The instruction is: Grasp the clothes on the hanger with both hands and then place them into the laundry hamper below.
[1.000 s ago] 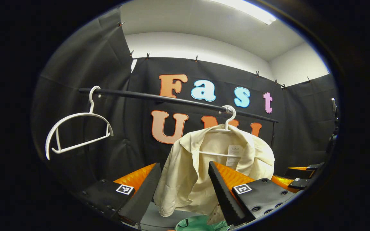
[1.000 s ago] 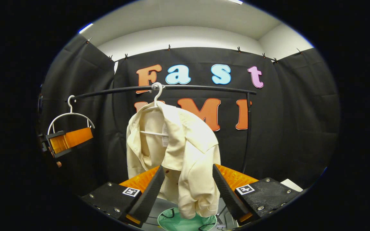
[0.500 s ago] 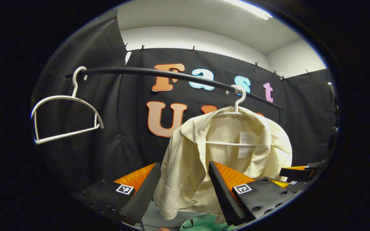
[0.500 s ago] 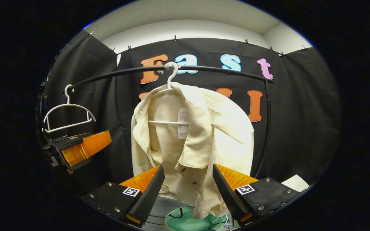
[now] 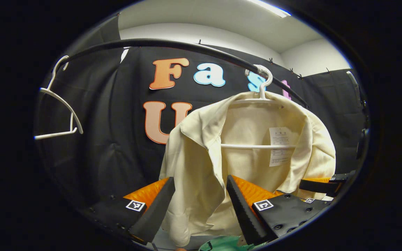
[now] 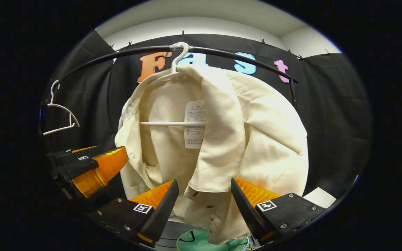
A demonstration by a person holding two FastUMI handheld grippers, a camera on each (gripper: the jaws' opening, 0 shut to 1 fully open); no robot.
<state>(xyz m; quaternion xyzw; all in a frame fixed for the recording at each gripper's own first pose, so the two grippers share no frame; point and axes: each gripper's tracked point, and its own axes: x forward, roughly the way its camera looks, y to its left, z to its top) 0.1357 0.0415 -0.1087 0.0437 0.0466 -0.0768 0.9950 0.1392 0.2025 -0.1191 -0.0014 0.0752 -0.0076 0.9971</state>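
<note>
A cream shirt [image 6: 222, 132] hangs on a white hanger [image 6: 173, 69] from the black rail [image 5: 187, 47], above the green hamper [image 6: 201, 240]. The white care label [image 6: 194, 123] inside it is too small to read. The left tool [image 5: 201, 205] and right tool [image 6: 204, 205] both gape wide, shirt fabric hanging between their fingers. An empty hanger [image 5: 59, 108] hangs toward the rail's left end.

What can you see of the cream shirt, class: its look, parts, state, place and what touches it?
The shirt is cream woven cloth with a collar, dark buttons and a white label inside the neck. It hangs open on a white hanger hooked over the black rail, creased, one front panel folded outward. Below it sits the green hamper. Both grippers are open beside it, not gripping.
</note>
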